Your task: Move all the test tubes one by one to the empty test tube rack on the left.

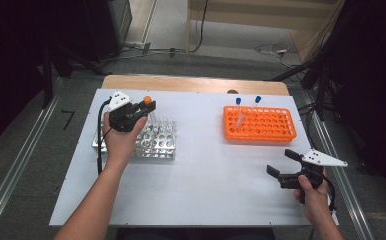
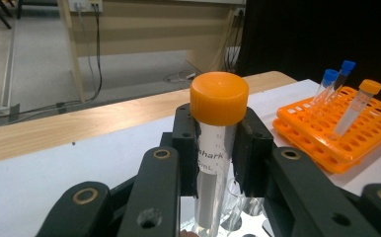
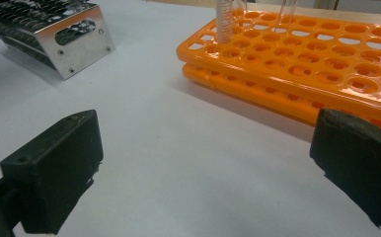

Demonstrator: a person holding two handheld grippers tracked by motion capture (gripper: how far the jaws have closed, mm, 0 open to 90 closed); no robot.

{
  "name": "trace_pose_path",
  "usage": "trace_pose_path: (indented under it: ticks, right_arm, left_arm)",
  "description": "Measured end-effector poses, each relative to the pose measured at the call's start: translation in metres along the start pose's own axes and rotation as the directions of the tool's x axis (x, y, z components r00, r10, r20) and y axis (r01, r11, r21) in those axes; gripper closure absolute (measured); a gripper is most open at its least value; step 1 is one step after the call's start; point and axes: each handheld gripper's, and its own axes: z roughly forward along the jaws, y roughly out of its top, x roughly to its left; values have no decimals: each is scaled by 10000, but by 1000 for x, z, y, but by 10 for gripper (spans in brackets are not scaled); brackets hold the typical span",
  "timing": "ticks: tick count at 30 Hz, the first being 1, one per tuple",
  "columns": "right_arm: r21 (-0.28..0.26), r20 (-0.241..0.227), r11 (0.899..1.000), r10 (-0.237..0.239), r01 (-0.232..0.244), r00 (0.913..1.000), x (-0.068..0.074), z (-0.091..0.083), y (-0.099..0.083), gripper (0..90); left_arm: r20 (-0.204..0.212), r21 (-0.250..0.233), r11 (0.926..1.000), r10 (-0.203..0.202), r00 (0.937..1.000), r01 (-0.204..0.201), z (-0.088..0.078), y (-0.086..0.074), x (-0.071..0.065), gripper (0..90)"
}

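My left gripper [image 1: 148, 106] is shut on a clear tube with an orange cap [image 2: 218, 98], held upright just under the cap above the metal rack [image 1: 153, 140] at the table's left. The tube's cap [image 1: 147, 99] shows orange above the jaws. An orange rack [image 1: 259, 123] stands at the right rear; it holds two blue-capped tubes [image 2: 330, 78] and one orange-capped tube [image 2: 369, 87] leaning in its holes. My right gripper [image 1: 282, 164] hangs open over bare table in front of the orange rack [image 3: 297, 64], with nothing between its pads [image 3: 55, 165].
A white board [image 1: 206, 165] covers the wooden table [image 1: 191, 83]. The metal rack [image 3: 55, 34] lies off to the left in the right gripper view. Cables trail on the floor behind the table.
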Motion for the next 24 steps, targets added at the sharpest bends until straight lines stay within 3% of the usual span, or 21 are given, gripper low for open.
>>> trace_pose_path:
  ticks: [8,15,24]
  right_arm:
    - [9,-14,10000,-19,19,10000,0,0,0,0]
    - [37,-30,10000,-14,15,10000,1,1,-1,0]
    - [51,-47,10000,-52,53,10000,2,2,-1,0]
  left_arm:
    - [-204,327,9992,233,9995,-226,7,-8,-2,748]
    - [-227,561,9983,200,9995,-187,10,-14,-4,745]
    - [-419,1127,9928,452,9981,-402,13,-22,-7,731]
